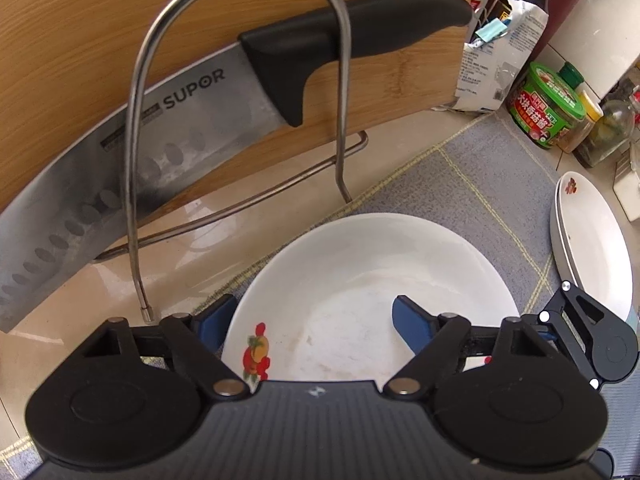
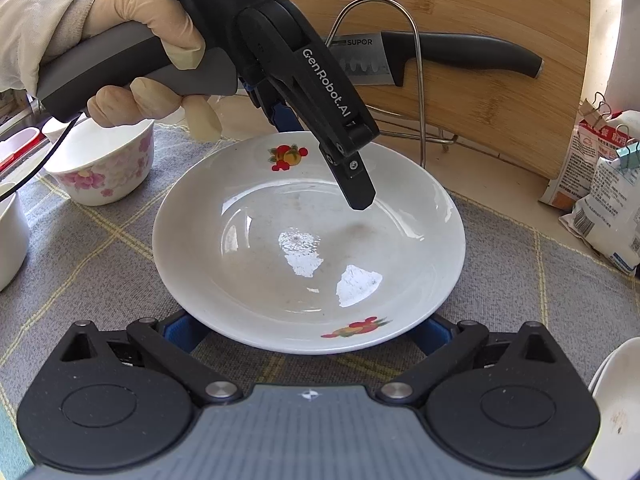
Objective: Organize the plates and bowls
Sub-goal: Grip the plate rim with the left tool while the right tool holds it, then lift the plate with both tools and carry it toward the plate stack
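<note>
A white plate with fruit prints [image 2: 308, 240] lies on the grey checked cloth [image 2: 100, 240]; it also shows in the left wrist view [image 1: 372, 292]. My left gripper [image 1: 312, 324] is open, one blue finger [image 1: 412, 324] over the plate's inside, the other [image 1: 212, 320] outside its rim. It enters the right wrist view from the top left, held by a gloved hand [image 2: 132, 52]. My right gripper [image 2: 308, 332] is open, its blue fingers [image 2: 180, 332] spread at both sides of the plate's near rim, partly hidden under it. Stacked plates [image 1: 592, 248] lie at the right.
A bamboo cutting board [image 1: 100, 40] and a Supor knife [image 1: 160, 120] lean in a wire rack [image 1: 340, 80] behind the plate. A floral bowl [image 2: 108, 160] stands at the left. Sauce bottles and jars [image 1: 548, 104] and clipped bags [image 2: 600, 184] stand at the right.
</note>
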Demonstrator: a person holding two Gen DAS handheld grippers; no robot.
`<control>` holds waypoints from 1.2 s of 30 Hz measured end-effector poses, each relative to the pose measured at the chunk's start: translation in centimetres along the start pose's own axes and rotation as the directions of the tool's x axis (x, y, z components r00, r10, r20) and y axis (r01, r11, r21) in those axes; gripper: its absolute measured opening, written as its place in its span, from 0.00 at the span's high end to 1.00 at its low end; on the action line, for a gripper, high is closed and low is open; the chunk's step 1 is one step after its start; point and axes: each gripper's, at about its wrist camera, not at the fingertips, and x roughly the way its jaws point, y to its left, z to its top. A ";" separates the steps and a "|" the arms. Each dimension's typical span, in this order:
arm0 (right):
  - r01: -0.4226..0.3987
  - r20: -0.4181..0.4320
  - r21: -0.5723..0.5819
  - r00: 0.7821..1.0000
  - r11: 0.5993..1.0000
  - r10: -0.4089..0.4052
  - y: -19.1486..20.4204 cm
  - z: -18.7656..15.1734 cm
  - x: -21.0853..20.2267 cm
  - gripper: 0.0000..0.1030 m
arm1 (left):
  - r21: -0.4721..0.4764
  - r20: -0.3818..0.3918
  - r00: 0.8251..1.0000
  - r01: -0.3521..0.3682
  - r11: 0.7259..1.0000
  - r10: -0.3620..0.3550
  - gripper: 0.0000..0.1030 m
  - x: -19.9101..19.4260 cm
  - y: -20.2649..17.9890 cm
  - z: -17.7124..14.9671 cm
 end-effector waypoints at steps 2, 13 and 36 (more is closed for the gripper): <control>0.000 0.000 -0.003 1.000 1.000 0.000 0.1 0.1 0.1 0.00 | 0.013 -0.008 1.000 -0.001 1.000 0.001 0.19 0.1 -0.1 0.0; 0.001 0.000 -0.001 1.000 1.000 -0.001 0.1 0.0 -0.1 0.00 | 0.068 -0.064 0.998 0.012 0.998 -0.007 0.19 0.6 -0.4 0.0; -0.011 -0.042 -0.031 0.999 0.999 0.010 -0.3 1.0 -1.4 0.00 | 0.070 -0.062 0.998 0.029 0.997 -0.024 0.20 -0.5 -0.9 -1.0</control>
